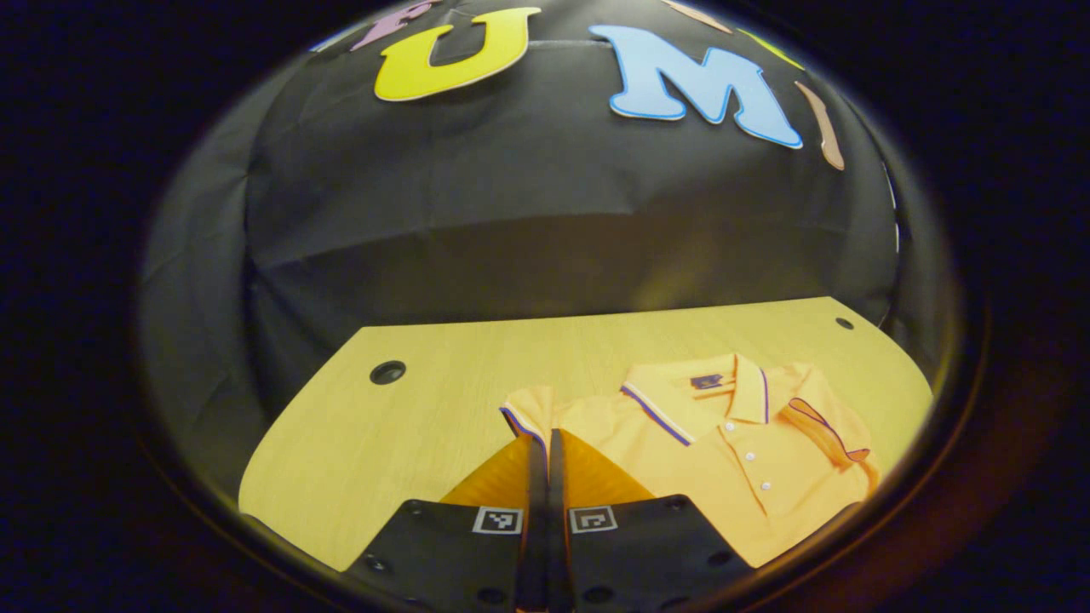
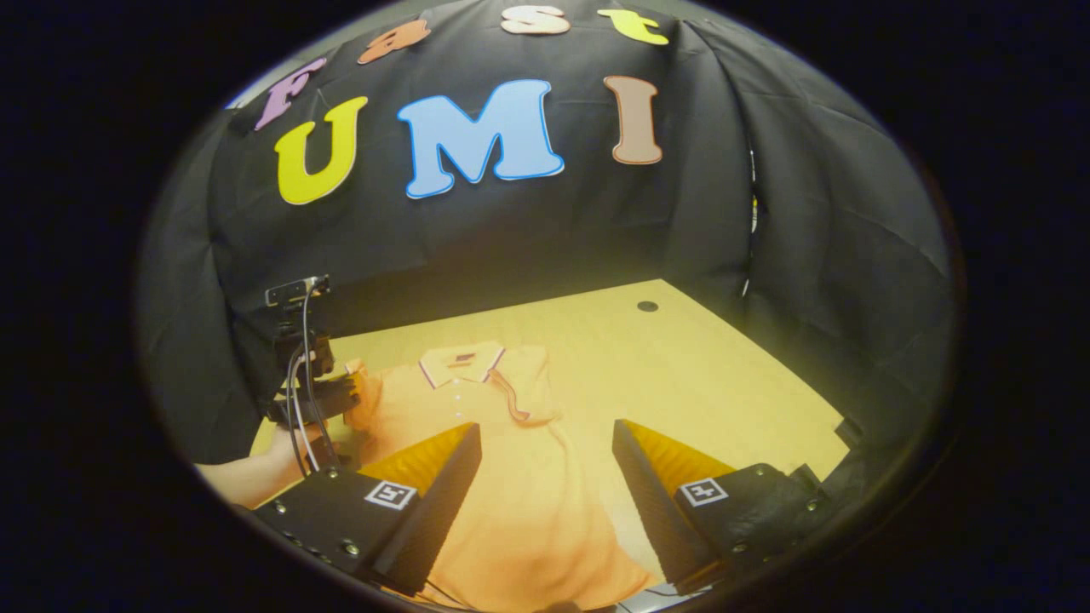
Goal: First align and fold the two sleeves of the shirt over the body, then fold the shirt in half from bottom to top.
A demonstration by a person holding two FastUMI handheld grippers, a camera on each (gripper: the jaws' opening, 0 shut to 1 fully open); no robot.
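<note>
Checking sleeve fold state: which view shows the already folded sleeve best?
Left gripper view: the folded sleeve lies across the shirt chest beside the collar, trim edge clear and near. Right gripper view shows the same sleeve smaller, farther off, between the open right gripper fingers' line of sight.

counter [image 2: 681, 358]: bare wood right of shirt [image 2: 511, 460] and along far edge, open to pass | obstacles: shirt lying flat mid-counter; left tongs [image 2: 345, 396] with cables at shirt's left shoulder | bounds: black cloth wall [image 2: 809, 255] close behind and on both sides
</note>
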